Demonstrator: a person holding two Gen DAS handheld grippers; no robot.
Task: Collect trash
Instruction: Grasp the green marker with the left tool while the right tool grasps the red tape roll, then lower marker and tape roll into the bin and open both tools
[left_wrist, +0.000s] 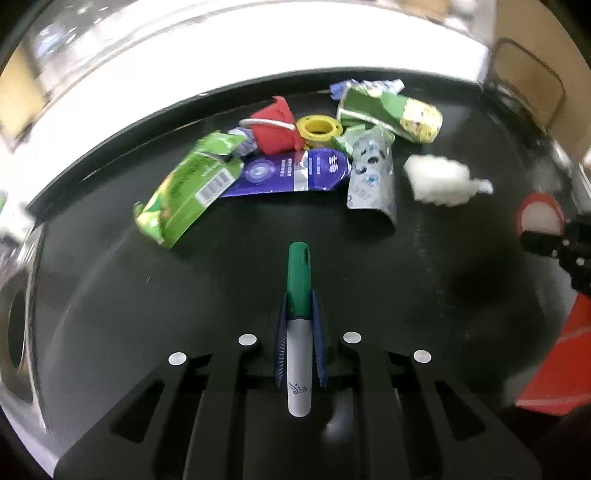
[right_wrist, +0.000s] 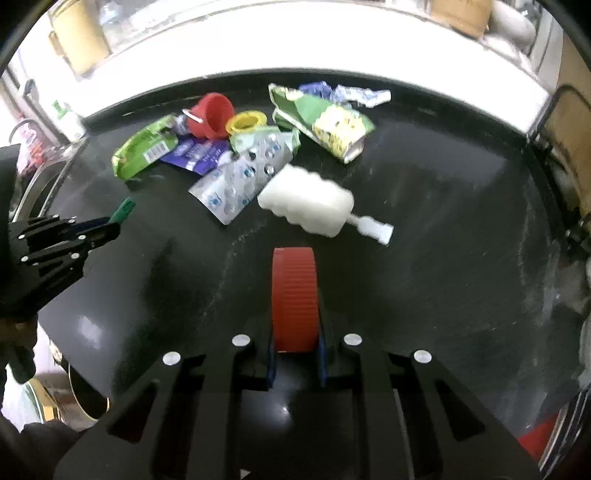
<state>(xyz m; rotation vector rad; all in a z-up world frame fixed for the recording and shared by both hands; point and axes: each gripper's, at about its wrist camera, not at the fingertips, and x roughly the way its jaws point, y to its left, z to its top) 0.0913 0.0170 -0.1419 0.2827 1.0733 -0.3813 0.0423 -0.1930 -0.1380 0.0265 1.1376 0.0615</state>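
both fisheye shots were bent hard at the edges with black corners. a blown-out white band glared behind the dark table, which caught soft shine spots. the white foam piece and backgrounds smeared with motion blur; foreground stayed sharp.

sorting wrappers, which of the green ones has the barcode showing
The green wrapper at the pile's left end, beside the purple pouch. The other green wrapper, at the back, shows yellow print instead.

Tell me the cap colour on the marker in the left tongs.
Green cap on a white marker; clearest in the left wrist view.
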